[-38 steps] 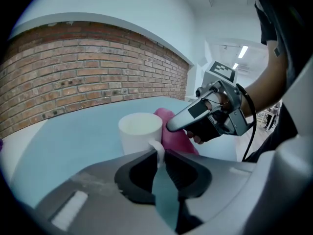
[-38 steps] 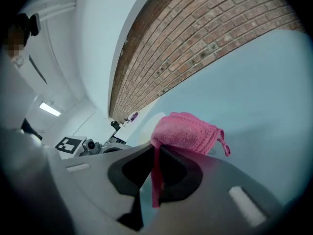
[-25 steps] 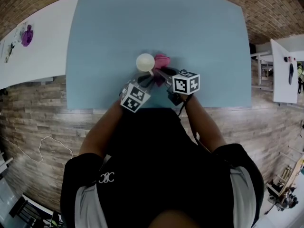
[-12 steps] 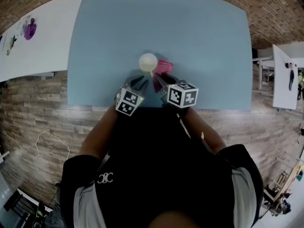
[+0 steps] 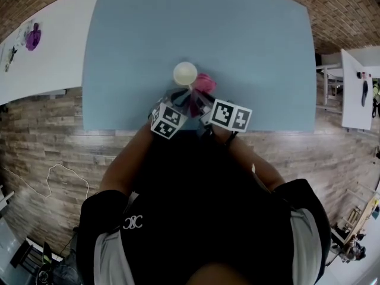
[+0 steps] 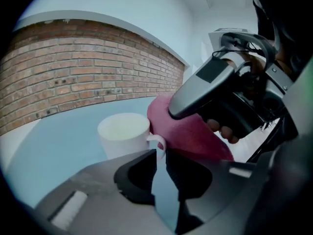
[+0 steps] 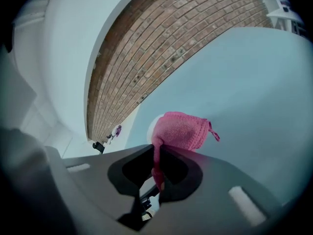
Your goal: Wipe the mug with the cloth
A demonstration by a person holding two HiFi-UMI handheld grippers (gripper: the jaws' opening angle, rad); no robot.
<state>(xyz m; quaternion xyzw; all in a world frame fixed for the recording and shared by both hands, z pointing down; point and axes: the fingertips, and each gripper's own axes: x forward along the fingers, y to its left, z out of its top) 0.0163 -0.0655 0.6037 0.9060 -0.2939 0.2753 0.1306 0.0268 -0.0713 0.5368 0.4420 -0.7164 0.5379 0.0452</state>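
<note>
A white mug stands on the blue table, its handle turned toward me. My left gripper has just been closing, and the handle sits between its jaw tips, which grip it. To the mug's right, a pink knitted cloth is bunched against its side. My right gripper is shut on a fold of that cloth. In the right gripper view only a white sliver of the mug shows behind the cloth. The right gripper's body fills the upper right of the left gripper view.
Both grippers work close to the table's near edge. A white table adjoins on the left, another stands to the right. Brick floor lies beyond the far edge.
The right gripper has rolled, so its marker cube now lies tilted, and the cloth has shifted slightly against the mug. The left gripper and the mug have stayed put.
</note>
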